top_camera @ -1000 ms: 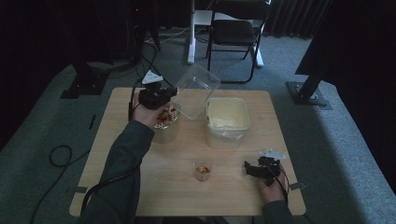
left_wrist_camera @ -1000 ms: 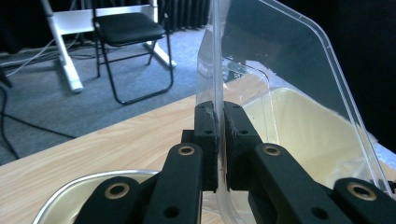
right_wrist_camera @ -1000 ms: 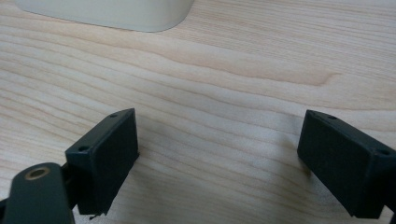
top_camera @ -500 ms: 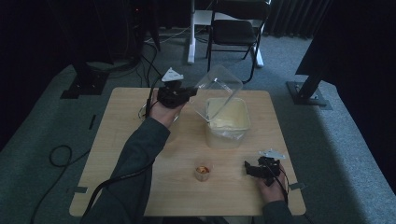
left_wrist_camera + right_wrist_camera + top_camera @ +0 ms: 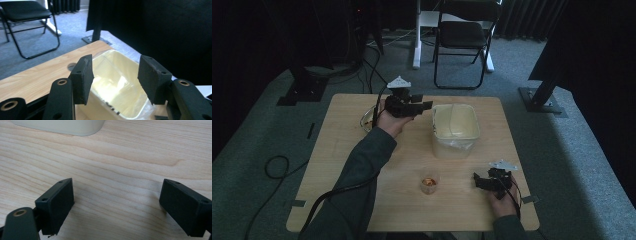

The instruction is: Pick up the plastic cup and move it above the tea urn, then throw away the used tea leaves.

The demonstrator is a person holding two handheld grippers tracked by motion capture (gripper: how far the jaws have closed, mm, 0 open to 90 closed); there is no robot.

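A cream plastic tub [image 5: 455,131] stands right of the table's middle, with a clear plastic container [image 5: 458,120] lying inside it. My left gripper [image 5: 427,105] hovers open just left of the tub's far corner, nothing between its jaws. In the left gripper view the open left gripper [image 5: 116,72] looks down at the tub [image 5: 120,100] and the clear container [image 5: 112,75]. A small clear cup [image 5: 428,183] with orange pieces sits near the front. My right gripper [image 5: 477,181] rests open on the wood to the cup's right. The right gripper [image 5: 117,205] frames bare wood in its own view.
A glass rim [image 5: 367,120] shows behind the left hand, mostly hidden. The wooden table [image 5: 337,165] has bare room at its left and front. A folding chair [image 5: 462,35] and stand bases sit on the carpet beyond. The tub's base [image 5: 62,126] edges the right gripper view.
The left gripper carried the clear container from the table's far side to over the tub, let it go inside, and now stands open. The right gripper has stayed put.
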